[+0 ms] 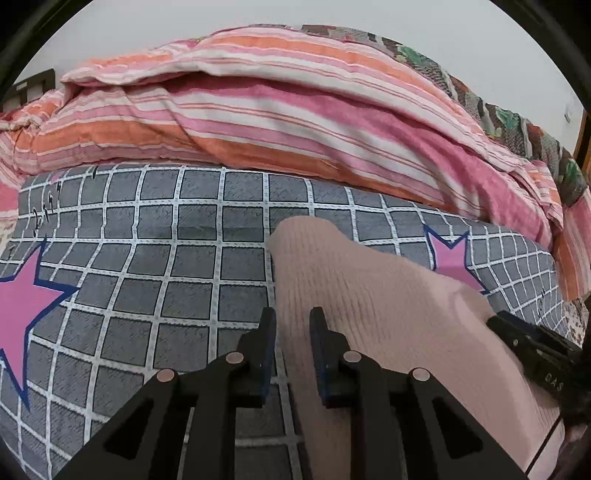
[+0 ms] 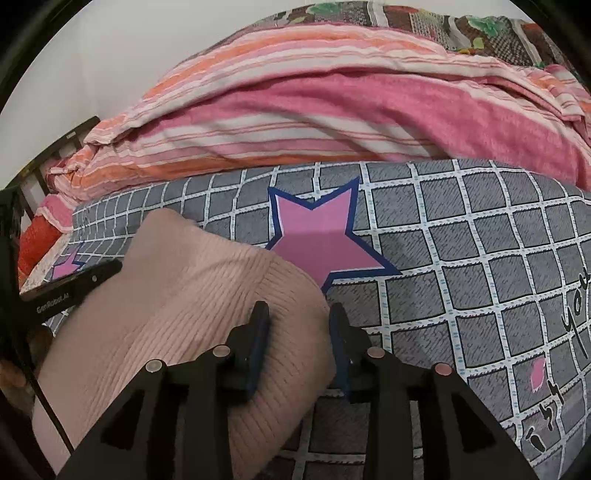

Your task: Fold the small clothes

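A pale pink ribbed knit garment (image 1: 369,295) lies on a grey checked bedsheet (image 1: 166,258) with pink stars. My left gripper (image 1: 292,321) straddles the garment's left edge, its jaws a little apart with knit fabric between them. My right gripper (image 2: 299,317) straddles the same garment (image 2: 192,295) at its right edge, jaws a little apart around the folded rim. Each gripper shows in the other's view: the right one at the left wrist view's right edge (image 1: 532,350), the left one at the right wrist view's left edge (image 2: 74,288).
A bulky pink, orange and white striped quilt (image 1: 258,110) is heaped along the back of the bed. A patterned blanket (image 2: 424,22) lies behind it against a white wall. A dark bed frame (image 2: 55,147) shows at the far left.
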Motion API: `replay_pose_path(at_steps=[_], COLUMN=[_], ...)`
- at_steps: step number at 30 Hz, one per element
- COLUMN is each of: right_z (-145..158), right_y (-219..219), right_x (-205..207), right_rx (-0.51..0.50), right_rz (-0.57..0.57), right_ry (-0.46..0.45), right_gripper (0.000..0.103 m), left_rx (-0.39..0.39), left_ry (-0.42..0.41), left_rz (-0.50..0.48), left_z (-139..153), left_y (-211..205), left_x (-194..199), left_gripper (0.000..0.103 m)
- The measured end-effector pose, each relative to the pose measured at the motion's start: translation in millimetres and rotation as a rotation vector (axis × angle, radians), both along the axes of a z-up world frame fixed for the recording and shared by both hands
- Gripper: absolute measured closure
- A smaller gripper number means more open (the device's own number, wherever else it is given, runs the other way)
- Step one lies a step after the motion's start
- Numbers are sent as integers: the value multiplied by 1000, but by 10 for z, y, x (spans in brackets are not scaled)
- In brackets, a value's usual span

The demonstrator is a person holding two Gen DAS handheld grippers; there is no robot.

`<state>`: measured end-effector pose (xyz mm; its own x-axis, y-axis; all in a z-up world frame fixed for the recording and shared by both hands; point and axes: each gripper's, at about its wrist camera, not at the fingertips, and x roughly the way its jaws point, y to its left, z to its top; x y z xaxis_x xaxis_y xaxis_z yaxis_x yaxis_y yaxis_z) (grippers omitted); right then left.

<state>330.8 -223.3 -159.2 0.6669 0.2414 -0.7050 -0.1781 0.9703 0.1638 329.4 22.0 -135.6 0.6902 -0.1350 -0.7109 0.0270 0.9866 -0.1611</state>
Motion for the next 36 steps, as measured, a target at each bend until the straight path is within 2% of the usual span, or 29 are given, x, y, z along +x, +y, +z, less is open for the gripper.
replay_pose_path(at_steps=[5,9,15,22,26,33,34,35,36], right_z=[68,119,154,61,66,9,-9,-16,-7], right_y=[-83,-122,-36,-51,-111,-166,-179,-204,-232], right_x=[-71,-130,-178,-116,-125,-73,-52,-40,-41], right_rx=[42,57,28,-23,12,151,177,209,239], right_rz=[-2,-6,9,-35,-38,1,6,11,11], right_ry=[-25,-41,-46,11,19,79,85,81,61], right_gripper=[64,61,58,54,54,52,54,69,78], left_rx=[-16,-72,-15,33,10,-35,-42,-53,-59], left_ry=[-15,-25,-35,-33,-29,-45,-42,-44,-47], left_rz=[-15,-68,-74,-57,-45,-41,-40,-38,-37], left_z=[75,129,81,-15,-28,-31,-30,-25,-15], left_y=[-7,14,-53,-116,-64,-3,4,14,21], left_x=[-79,-187,-331,-347,-352,-390,-389,-395,-401], left_gripper=[79,65,62,56,53,53,53,53,53])
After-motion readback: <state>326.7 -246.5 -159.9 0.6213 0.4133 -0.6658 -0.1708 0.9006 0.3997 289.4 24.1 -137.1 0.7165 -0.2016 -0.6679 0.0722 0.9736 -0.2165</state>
